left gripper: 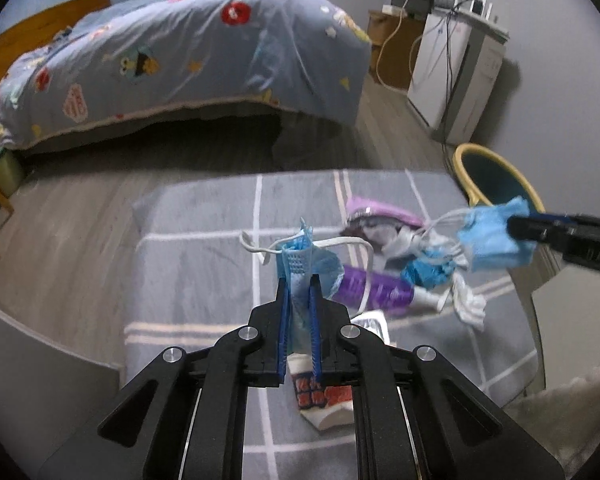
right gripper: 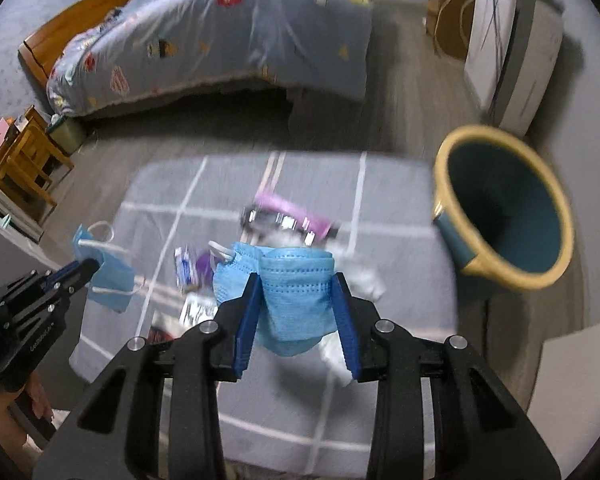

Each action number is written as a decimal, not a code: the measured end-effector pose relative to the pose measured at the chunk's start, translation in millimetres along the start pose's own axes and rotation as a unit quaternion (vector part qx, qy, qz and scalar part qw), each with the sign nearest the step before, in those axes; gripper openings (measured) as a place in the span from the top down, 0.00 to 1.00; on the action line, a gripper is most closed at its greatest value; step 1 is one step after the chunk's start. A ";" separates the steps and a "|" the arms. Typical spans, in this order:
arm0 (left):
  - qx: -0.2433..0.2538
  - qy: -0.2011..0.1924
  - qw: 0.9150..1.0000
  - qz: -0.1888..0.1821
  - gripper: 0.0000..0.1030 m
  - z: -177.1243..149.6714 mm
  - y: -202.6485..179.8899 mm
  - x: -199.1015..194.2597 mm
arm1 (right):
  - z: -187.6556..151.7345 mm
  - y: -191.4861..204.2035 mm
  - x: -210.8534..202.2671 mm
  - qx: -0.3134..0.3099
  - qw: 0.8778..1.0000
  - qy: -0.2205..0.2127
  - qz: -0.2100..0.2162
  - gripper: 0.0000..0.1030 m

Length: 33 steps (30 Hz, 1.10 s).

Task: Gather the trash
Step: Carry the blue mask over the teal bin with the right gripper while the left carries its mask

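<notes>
In the right wrist view, at the left edge of the frame, the left gripper (right gripper: 90,266) is clenched on a blue face mask (right gripper: 108,276), which hangs by a fold with its white ear loops dangling. Its own camera shows that left-hand mask (left gripper: 300,268) pinched thin and upright between nearly closed pads, above the grey checked cloth (left gripper: 204,240).

At centre frame the right gripper (right gripper: 296,312) grasps a second blue mask (right gripper: 296,288), bunched wide between the blue pads so its long axis runs across the jaws, and lifted clear of the cloth.

To the right, the yellow-rimmed bin (right gripper: 504,208) stands just beside the cloth's right edge, its dark mouth tilted toward the camera. It lies up and to the right of the right gripper's fingers. The right hand is the nearer one, and the left would have to cross the whole litter pile to reach it.

The rest of the trash is hard to read. A purple tube (left gripper: 374,288), a pink foil packet (left gripper: 376,212) and white tissue (left gripper: 468,304) blur together, the printed wrapper (left gripper: 324,400) is half hidden behind the left gripper, and the bin's base is cut off from sight.
</notes>
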State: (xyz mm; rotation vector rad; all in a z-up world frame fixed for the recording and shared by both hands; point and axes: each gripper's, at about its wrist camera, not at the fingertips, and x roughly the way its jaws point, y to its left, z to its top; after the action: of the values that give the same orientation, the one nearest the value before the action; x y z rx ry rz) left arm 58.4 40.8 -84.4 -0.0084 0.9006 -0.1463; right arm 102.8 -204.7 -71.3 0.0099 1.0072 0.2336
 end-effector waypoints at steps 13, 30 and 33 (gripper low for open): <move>0.006 -0.052 0.999 -0.012 0.90 23.7 -17.2 -22.0 | 45.1 -44.4 -53.4 0.021 0.997 -0.074 0.011 0.66; 0.038 -0.061 0.997 -0.018 0.90 41.5 -50.7 -14.5 | 79.7 -117.9 -45.5 0.052 0.995 -0.082 -0.014 0.66; 0.042 -0.056 0.997 -0.025 0.90 42.7 -56.8 -11.3 | 83.4 -132.9 -40.3 0.058 0.995 -0.081 -0.024 0.66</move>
State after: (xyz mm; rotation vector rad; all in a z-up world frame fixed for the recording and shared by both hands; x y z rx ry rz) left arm 77.9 -16.3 -45.1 0.0391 0.7814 -0.2276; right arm 177.2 -334.1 -8.2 0.1078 0.8574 0.1279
